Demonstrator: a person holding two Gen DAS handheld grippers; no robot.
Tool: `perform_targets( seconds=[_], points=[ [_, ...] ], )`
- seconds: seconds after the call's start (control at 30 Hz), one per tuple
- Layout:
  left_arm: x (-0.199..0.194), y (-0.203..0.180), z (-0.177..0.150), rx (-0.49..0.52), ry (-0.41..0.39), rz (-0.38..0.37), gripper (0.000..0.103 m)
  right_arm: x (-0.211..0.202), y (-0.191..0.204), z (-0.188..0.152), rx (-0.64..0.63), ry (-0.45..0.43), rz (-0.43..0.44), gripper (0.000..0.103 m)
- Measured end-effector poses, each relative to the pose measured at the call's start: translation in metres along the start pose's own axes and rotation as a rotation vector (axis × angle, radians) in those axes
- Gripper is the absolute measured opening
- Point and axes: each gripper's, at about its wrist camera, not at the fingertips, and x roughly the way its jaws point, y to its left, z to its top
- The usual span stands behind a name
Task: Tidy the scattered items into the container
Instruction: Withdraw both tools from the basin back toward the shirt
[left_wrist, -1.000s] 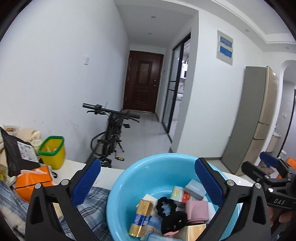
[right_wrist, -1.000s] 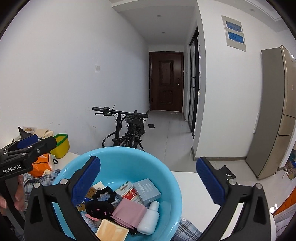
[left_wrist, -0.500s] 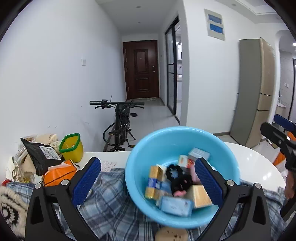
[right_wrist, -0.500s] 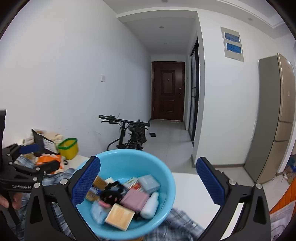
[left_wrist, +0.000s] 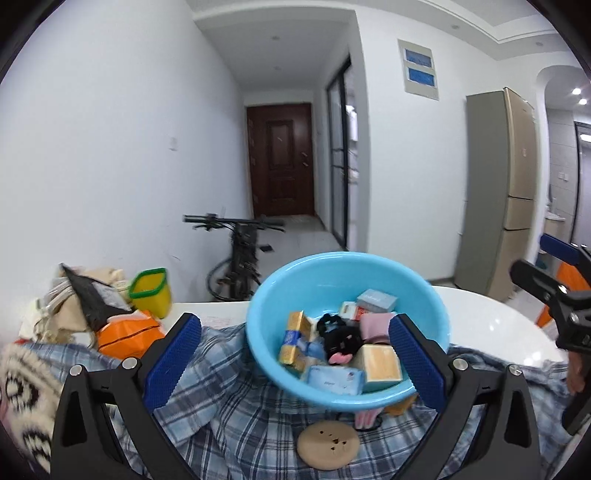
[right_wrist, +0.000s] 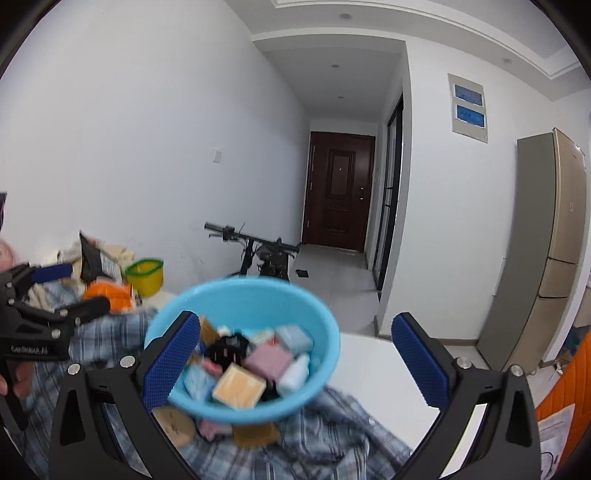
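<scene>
A light blue basin (left_wrist: 280, 295) sits on a plaid cloth (left_wrist: 236, 417) and holds several small boxes, a black hair tie and a white bottle; it also shows in the right wrist view (right_wrist: 325, 336). A round tan disc (left_wrist: 328, 445), a pink item (left_wrist: 365, 419) and an orange packet lie on the cloth in front of the basin. My left gripper (left_wrist: 295, 365) is open and empty, back from the basin. My right gripper (right_wrist: 295, 365) is open and empty too; it shows at the far right of the left wrist view (left_wrist: 554, 280).
A yellow bin (left_wrist: 150, 293), an orange bag (left_wrist: 125, 334) and a black pouch (left_wrist: 92, 302) stand at the table's left. A patterned knit (left_wrist: 22, 384) lies at near left. The white tabletop (left_wrist: 491, 325) extends right. A bicycle (left_wrist: 240, 258) stands behind.
Both grippers have drawn back and up from the basin, which now looks smaller and farther. The items on the cloth in front of it have come into view.
</scene>
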Motion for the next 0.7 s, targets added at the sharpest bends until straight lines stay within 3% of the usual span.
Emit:
perform_targets(
  seconds=[0.23, 0.43, 0.57, 0.7],
  points=[
    [0.000, -0.015, -0.057, 0.036, 0.090, -0.003, 0.103, -0.014, 0.013, -0.066, 0.007, 0.125, 0.062, 0.103],
    [0.006, -0.013, -0.092, 0.014, 0.194, -0.043, 0.103, -0.001, 0.016, -0.113, 0.031, 0.309, 0.158, 0.103],
    [0.018, -0.014, -0.102, 0.046, 0.244, -0.040, 0.103, 0.009, 0.018, -0.125, 0.014, 0.367, 0.165, 0.103],
    [0.038, -0.019, -0.104, 0.114, 0.330, -0.124, 0.103, 0.013, 0.016, -0.122, 0.011, 0.379, 0.171, 0.103]
  ],
)
